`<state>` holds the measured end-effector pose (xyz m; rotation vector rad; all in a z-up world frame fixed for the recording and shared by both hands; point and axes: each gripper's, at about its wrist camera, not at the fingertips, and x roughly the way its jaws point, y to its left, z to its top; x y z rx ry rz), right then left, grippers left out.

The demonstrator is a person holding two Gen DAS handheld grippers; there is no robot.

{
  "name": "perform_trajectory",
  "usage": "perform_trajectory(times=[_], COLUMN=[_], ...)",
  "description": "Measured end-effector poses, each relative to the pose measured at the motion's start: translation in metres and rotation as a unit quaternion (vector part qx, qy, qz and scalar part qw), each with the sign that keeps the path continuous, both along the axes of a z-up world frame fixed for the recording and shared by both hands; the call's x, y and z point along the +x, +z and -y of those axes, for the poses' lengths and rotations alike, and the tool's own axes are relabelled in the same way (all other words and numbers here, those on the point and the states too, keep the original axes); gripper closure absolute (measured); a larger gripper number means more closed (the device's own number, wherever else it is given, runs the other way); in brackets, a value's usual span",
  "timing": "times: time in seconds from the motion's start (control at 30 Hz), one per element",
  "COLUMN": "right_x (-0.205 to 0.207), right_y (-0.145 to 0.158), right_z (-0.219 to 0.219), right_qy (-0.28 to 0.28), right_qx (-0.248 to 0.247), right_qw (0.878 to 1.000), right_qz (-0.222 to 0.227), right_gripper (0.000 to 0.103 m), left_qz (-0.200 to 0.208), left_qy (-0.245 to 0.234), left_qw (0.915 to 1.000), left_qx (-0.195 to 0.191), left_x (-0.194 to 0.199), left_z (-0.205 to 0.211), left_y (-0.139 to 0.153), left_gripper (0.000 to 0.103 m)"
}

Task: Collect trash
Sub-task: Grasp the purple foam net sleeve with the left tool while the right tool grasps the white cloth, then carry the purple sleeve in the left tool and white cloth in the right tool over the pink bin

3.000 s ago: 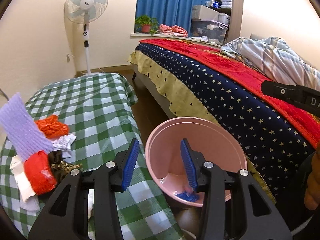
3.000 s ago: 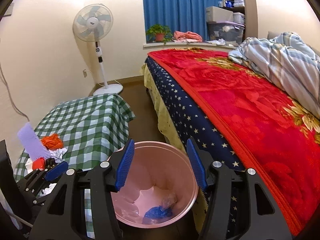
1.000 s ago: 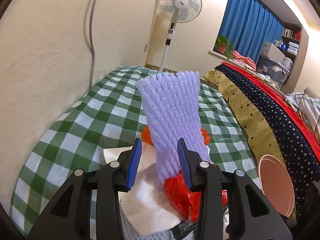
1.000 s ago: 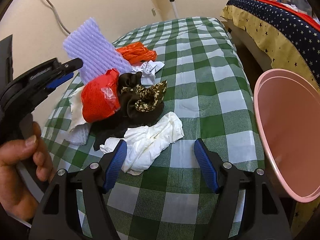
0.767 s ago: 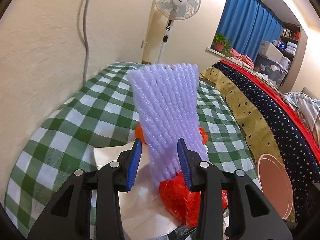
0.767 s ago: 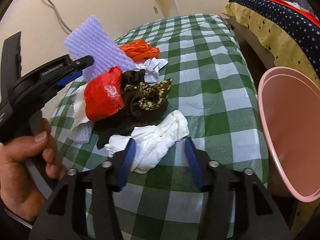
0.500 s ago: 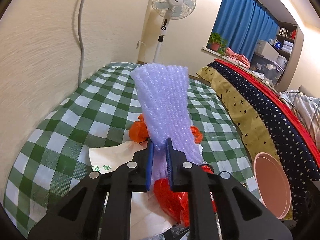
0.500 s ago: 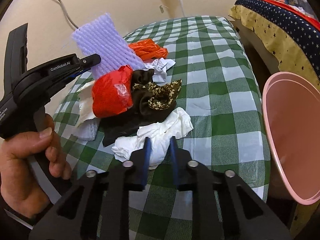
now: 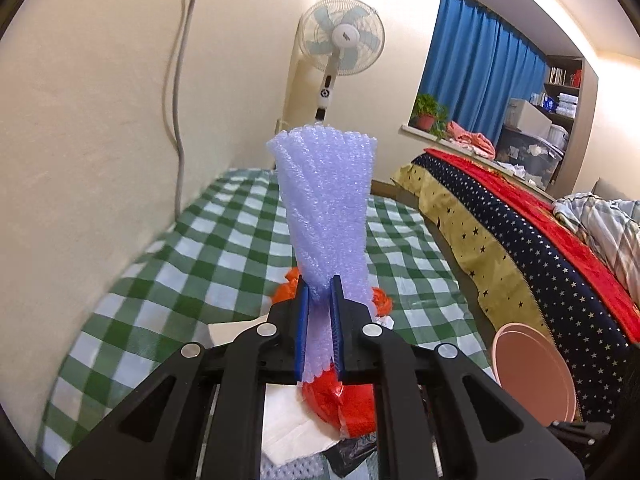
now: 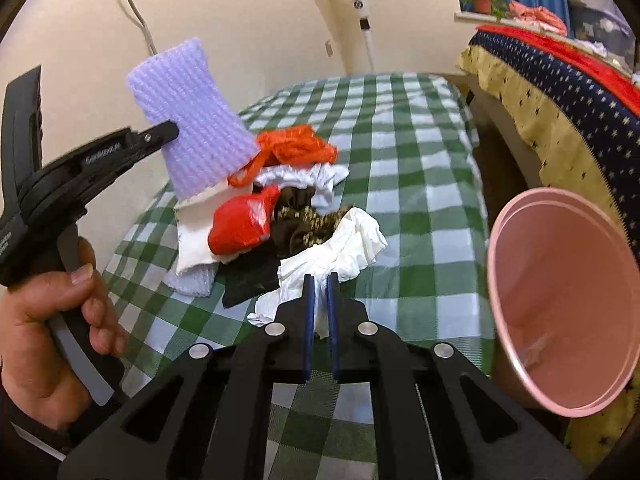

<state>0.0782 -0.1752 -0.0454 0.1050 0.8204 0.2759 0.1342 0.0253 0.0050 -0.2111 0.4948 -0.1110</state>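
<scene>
Jaws now clamped: left gripper (image 9: 319, 296) on foam net (image 9: 326, 204); right gripper (image 10: 319, 288) on tissue (image 10: 340, 252).

Bedroom with cream walls glowing under warm indoor light.

Standing against the wall (image 9: 92, 92), a white pedestal fan (image 9: 342, 46), with a grey cable (image 9: 180, 72) hanging down the plaster to its left. Spreading below, a surface draped in a green-and-white checked cloth (image 9: 224, 248). Hanging over the window, blue curtains (image 9: 486, 92), with a potted plant (image 9: 430, 110) and pink clothes (image 9: 470, 140) sitting on the sill. Lying to the right, a bed (image 9: 536, 240) covered in red and starry navy blankets, with a striped quilt (image 9: 608, 224) bunching on top. Rising in the far corner, a shelf unit (image 9: 564, 92) carrying boxes.
</scene>
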Motion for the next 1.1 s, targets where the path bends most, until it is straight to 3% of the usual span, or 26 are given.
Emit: perform_trajectory(times=[0.47,1.1], right_x=[-0.038,-0.066], right_y=[0.069,0.164], right_z=[0.032,0.12], right_qy=[-0.042,-0.081], right_qx=[-0.043,-0.124], right_qw=[0.993,0.975], right_qz=[0.105,0.164], right_gripper=[0.097,0.097], left_qz=[0.021,0.022], left_qy=[-0.025,-0.095], left_qw=[0.9994,0.9952], left_qx=[0.011,0.003], left_x=[-0.044,-0.069], left_z=[0.005,0.05], left_y=[0.021,0.023], left_gripper=[0.093,0.093])
